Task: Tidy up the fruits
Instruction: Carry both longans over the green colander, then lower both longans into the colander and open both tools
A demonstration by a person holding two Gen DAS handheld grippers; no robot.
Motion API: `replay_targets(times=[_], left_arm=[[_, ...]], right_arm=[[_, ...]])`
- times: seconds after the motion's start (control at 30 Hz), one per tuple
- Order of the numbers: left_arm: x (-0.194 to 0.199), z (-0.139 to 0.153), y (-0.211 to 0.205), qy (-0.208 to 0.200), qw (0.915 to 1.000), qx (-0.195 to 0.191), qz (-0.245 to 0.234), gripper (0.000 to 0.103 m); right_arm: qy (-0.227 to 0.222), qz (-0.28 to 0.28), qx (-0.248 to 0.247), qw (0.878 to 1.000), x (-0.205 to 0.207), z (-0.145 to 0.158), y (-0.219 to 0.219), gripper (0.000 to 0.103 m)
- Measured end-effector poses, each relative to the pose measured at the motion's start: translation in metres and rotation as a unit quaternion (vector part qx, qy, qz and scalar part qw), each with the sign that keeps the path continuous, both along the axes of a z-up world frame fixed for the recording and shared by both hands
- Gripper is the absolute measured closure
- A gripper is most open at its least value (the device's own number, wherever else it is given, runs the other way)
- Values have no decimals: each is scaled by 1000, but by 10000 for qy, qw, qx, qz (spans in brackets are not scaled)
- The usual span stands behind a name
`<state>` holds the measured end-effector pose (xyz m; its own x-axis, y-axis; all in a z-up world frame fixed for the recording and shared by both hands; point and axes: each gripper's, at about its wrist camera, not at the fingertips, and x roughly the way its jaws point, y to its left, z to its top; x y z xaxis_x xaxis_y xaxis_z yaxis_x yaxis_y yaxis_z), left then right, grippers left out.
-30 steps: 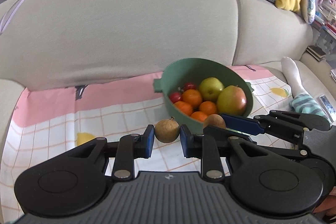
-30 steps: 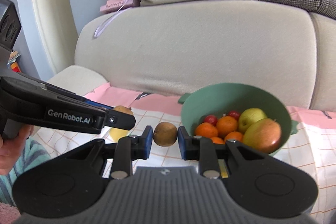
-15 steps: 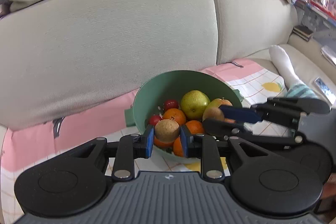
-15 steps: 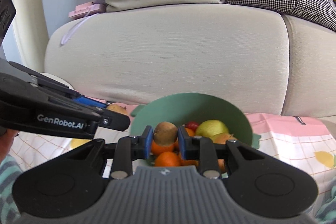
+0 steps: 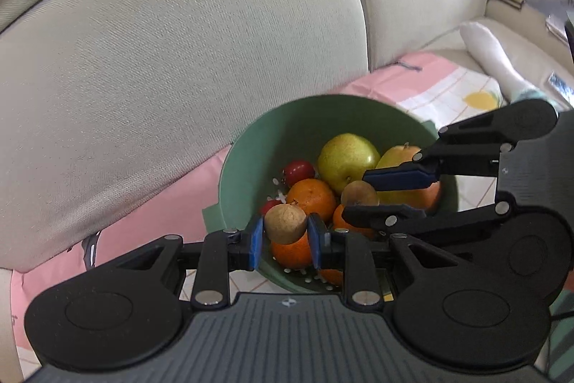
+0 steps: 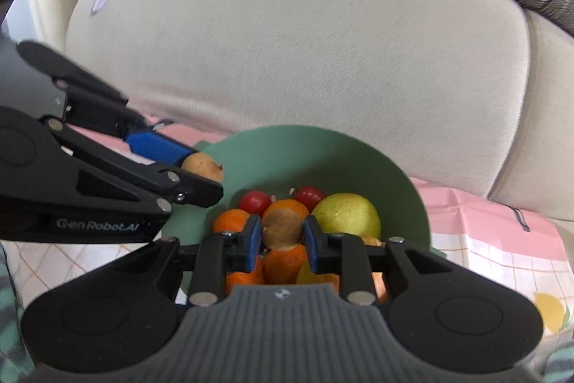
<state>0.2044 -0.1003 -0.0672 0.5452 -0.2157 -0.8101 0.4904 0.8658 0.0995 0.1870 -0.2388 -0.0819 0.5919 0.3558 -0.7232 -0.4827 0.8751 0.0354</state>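
Two small brown round fruits hang over a green colander bowl (image 5: 247, 146) on a sofa seat, each pinched between blue pads. The left gripper (image 5: 286, 236) clamps its brown fruit (image 5: 286, 223) above the near rim; the right gripper (image 6: 282, 234) clenches the second brown fruit (image 6: 281, 228) over the middle of the bowl. Both tools tilt downward, side by side, and each crosses the other's view: the right gripper's fingers partly cover a red-blushed yellow fruit (image 5: 398, 155). Inside the bowl lie oranges (image 5: 311, 198), a yellow-green pear-like fruit (image 5: 346, 157) and small red fruits (image 5: 299, 169). The bowl stands on a pink and white checked cloth (image 5: 436, 85) against beige back cushions (image 5: 179, 60). A white sock (image 5: 491, 54) rests at far right.
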Motion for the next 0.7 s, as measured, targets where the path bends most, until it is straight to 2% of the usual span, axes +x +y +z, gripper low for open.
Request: replay_targets(times=[0.3, 0.7], left_arm=[[4, -15, -1, -56, 9993, 284, -237, 74], [5, -20, 4, -77, 9991, 296, -302, 74]], right_arm=[[222, 653, -403, 9968, 16, -18, 17, 81], [306, 615, -343, 9970, 24, -28, 20, 80]])
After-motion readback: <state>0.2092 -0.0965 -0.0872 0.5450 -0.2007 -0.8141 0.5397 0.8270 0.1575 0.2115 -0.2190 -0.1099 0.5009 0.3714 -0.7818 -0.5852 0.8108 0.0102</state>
